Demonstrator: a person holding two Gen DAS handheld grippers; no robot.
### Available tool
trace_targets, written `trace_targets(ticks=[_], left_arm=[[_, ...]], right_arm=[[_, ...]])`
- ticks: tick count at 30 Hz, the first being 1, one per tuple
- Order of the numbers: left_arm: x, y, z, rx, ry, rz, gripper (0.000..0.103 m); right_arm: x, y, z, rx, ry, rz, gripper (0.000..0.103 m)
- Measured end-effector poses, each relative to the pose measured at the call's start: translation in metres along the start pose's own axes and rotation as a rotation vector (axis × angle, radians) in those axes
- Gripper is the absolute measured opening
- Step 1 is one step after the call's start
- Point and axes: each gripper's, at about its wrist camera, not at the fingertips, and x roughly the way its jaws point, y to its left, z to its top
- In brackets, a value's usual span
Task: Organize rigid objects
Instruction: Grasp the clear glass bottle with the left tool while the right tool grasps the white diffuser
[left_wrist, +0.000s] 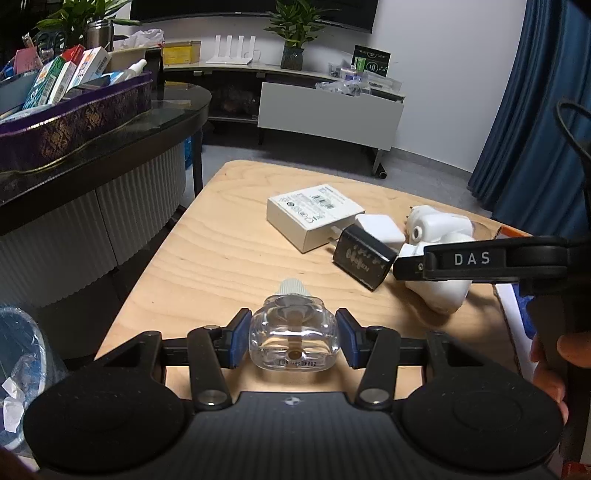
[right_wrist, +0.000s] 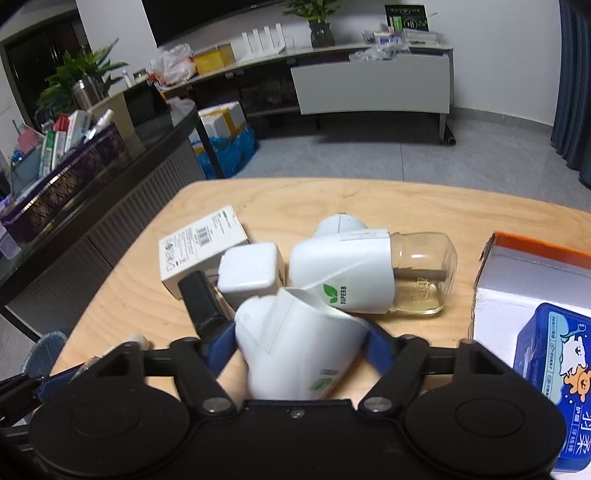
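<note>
My left gripper (left_wrist: 293, 334) is shut on a small clear glass bottle (left_wrist: 293, 343) with a white ribbed cap, held just above the wooden table (left_wrist: 221, 251). In the right wrist view my right gripper (right_wrist: 301, 341) is shut on a white plug-in heater (right_wrist: 295, 350), its blue pads pressing both sides. One of its fingers (left_wrist: 461, 258) reaches in from the right of the left wrist view. Behind lies a second white heater (right_wrist: 343, 273) with a glass bottle (right_wrist: 424, 273) in it. A white charger (right_wrist: 251, 275), a black charger (right_wrist: 201, 299) and a white box (right_wrist: 201, 245) lie to the left.
An open carton (right_wrist: 517, 273) holding a blue tin (right_wrist: 554, 373) stands at the table's right edge. A dark counter with a purple tray (left_wrist: 74, 122) of boxes runs along the left. A person's hand (left_wrist: 550, 373) is at the right. A blue curtain (left_wrist: 535, 110) hangs behind.
</note>
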Motion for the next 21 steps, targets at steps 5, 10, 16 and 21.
trace_targets(ticks=[5, 10, 16, 21], left_arm=[[-0.01, -0.004, -0.001, 0.006, -0.008, -0.014, 0.05], [-0.023, -0.012, -0.003, 0.018, -0.023, -0.043, 0.05], [-0.039, -0.026, -0.005, 0.043, -0.046, -0.077, 0.049], [-0.056, -0.044, -0.007, 0.072, -0.066, -0.122, 0.049]], right_arm=[[-0.027, 0.006, -0.011, -0.041, -0.05, -0.036, 0.084], [-0.068, 0.012, -0.023, -0.107, -0.11, -0.081, 0.084], [-0.118, 0.001, -0.038, -0.058, -0.166, -0.102, 0.084], [-0.158, -0.013, -0.055, -0.048, -0.213, -0.173, 0.084]])
